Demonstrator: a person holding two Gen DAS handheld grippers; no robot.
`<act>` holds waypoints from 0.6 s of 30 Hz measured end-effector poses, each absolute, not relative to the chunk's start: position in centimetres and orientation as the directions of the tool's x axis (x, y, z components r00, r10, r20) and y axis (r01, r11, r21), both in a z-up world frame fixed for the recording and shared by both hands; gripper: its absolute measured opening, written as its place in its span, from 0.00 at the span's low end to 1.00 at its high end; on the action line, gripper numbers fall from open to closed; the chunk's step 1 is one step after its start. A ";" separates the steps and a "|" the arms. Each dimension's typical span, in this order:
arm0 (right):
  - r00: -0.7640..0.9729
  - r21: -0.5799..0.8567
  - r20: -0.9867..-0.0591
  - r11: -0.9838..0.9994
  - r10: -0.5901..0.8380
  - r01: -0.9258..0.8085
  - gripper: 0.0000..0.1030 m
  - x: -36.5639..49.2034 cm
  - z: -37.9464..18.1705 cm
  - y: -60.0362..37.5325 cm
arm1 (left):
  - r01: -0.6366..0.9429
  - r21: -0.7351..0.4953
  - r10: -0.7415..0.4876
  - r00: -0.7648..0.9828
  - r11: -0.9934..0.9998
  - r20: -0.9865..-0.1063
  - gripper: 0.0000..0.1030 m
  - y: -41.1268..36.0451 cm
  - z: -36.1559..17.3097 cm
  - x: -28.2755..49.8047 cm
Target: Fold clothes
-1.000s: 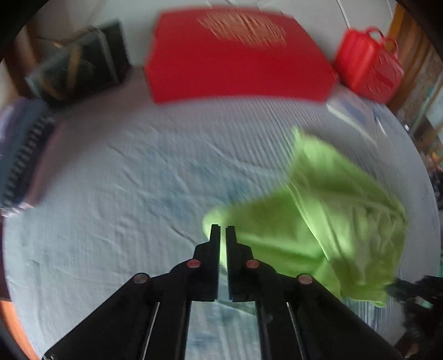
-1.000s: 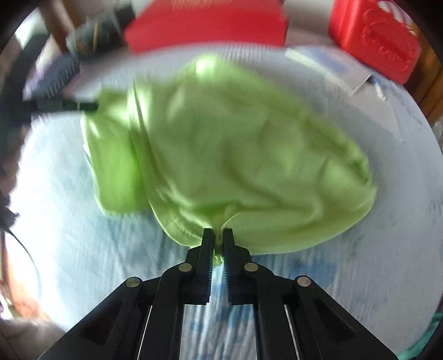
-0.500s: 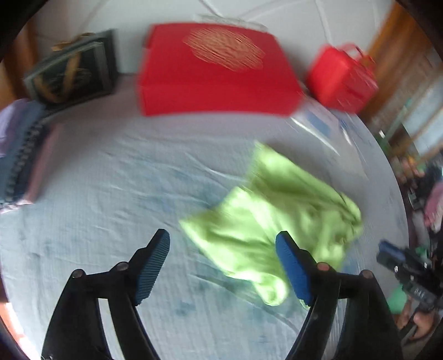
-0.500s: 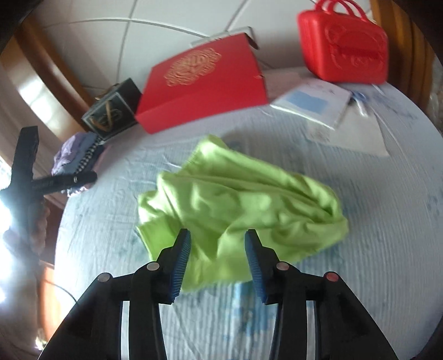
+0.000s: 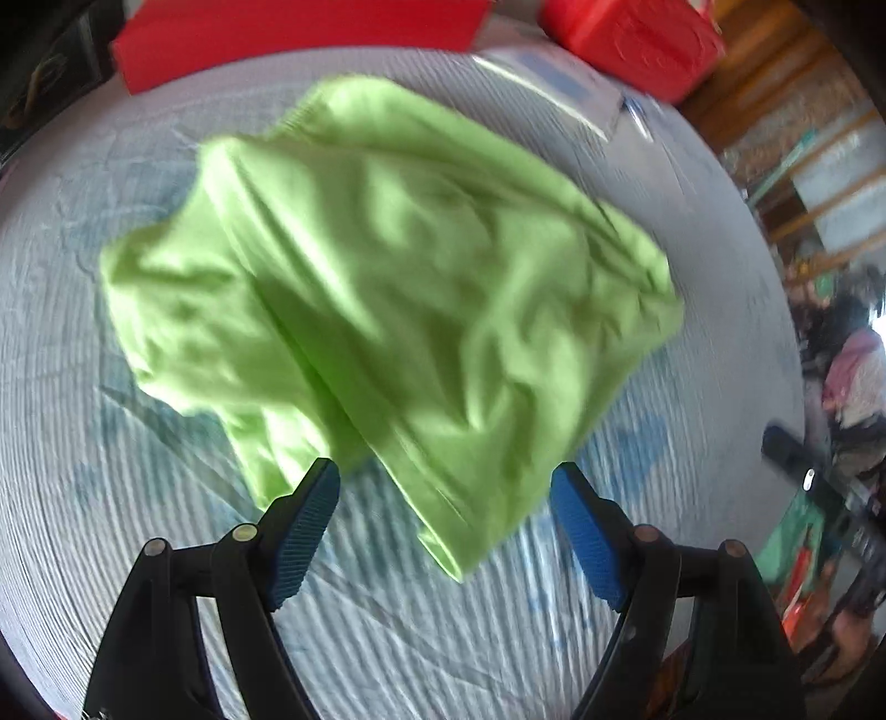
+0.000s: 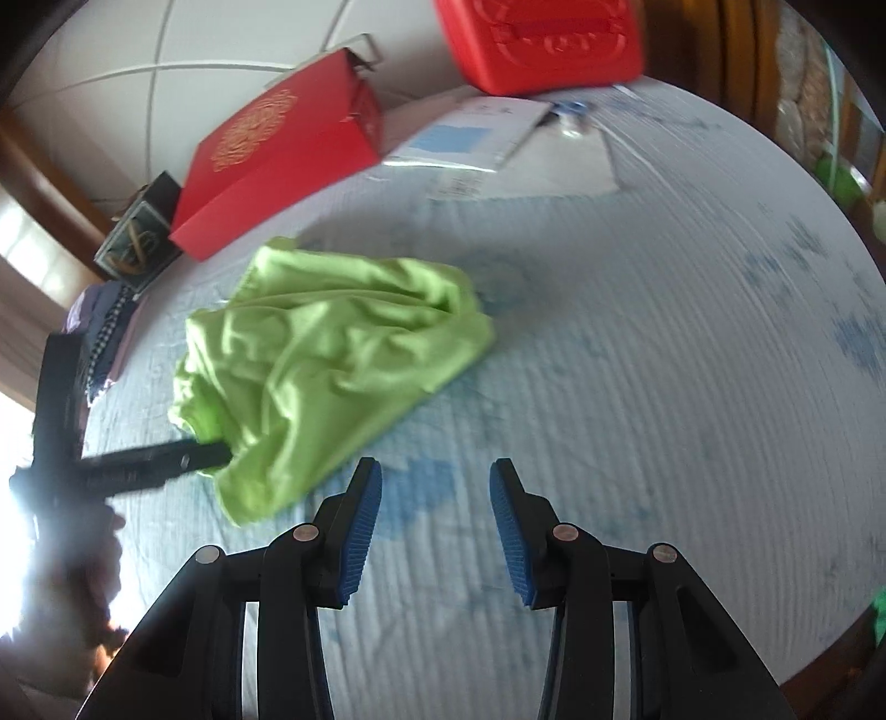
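Blue ribbed pads line the fingers of your left tool, and they stand wide apart with nothing pressed between them; a lower corner of the lime-green garment lies in the gap without touching either pad. Your right tool also has its fingers parted, less widely, over bare cloth just to the right of the garment. Both sets of jaws have just been opening. The garment lies crumpled in a loose heap on the pale blue-patterned surface. In the right wrist view your left tool reaches in to the garment's lower left edge. Behind the garment, at the far edge, stands a flat red box with a gold emblem. Right of that box lie white papers, and beyond them a red plastic case. Left of the garment sit a dark box and a folded purple-and-blue pile.
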State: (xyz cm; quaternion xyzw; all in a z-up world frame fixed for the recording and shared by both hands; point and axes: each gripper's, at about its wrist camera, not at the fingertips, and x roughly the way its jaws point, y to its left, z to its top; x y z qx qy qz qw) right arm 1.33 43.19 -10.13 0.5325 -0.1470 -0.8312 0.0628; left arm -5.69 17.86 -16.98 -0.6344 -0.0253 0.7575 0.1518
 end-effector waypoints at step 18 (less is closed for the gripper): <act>-0.425 0.337 -0.846 -0.940 -0.323 0.043 0.40 -2.1 -9.9 42.2 | 0.063 0.005 -0.045 -0.651 -0.998 -0.758 0.05 0.8 3.4 -4.1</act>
